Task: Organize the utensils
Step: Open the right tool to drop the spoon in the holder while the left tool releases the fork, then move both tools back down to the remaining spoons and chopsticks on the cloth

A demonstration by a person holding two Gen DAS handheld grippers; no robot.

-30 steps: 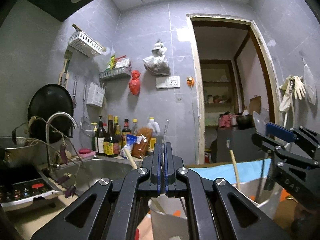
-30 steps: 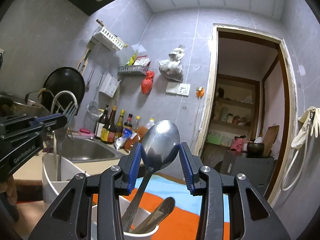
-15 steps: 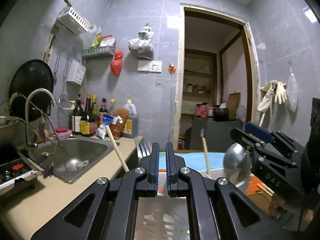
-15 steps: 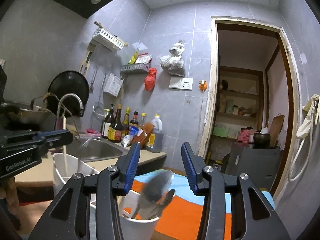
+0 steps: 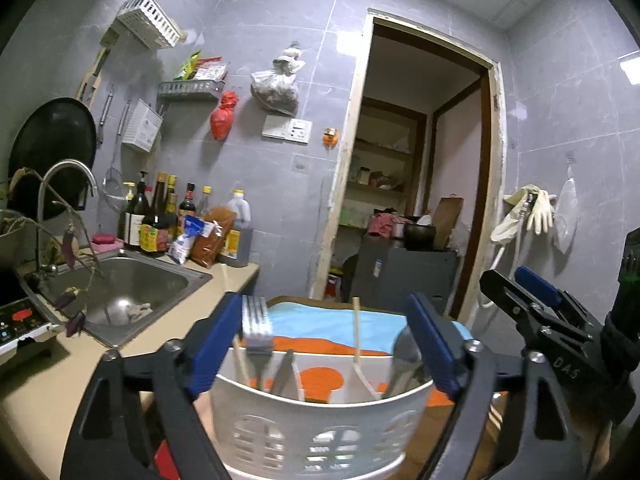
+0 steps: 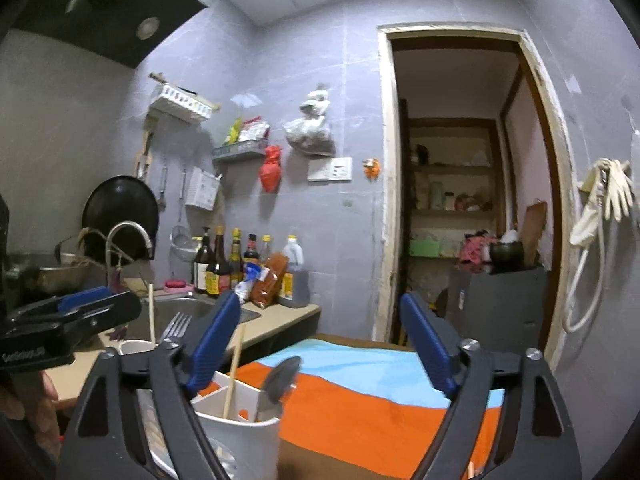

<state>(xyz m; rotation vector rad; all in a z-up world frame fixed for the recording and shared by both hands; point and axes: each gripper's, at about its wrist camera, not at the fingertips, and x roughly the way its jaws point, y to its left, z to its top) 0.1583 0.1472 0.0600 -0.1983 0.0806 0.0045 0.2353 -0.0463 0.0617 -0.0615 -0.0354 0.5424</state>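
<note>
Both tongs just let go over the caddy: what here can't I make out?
- White caddy, left wrist view: base cut off by the bottom edge.
- Spoon, right wrist view: blurred; handle hidden inside the caddy.
- Fork, left wrist view: handle hidden behind the caddy wall.
- Left tongs, right wrist view: opening not readable side-on.

Beige countertop (image 5: 60, 376) with inset steel sink (image 5: 132, 292); sauce bottles (image 5: 156, 216) grouped at back wall. Adjacent surface covered by orange-and-blue cloth (image 6: 360, 392); white utensil caddy (image 5: 320, 432) standing there.
</note>
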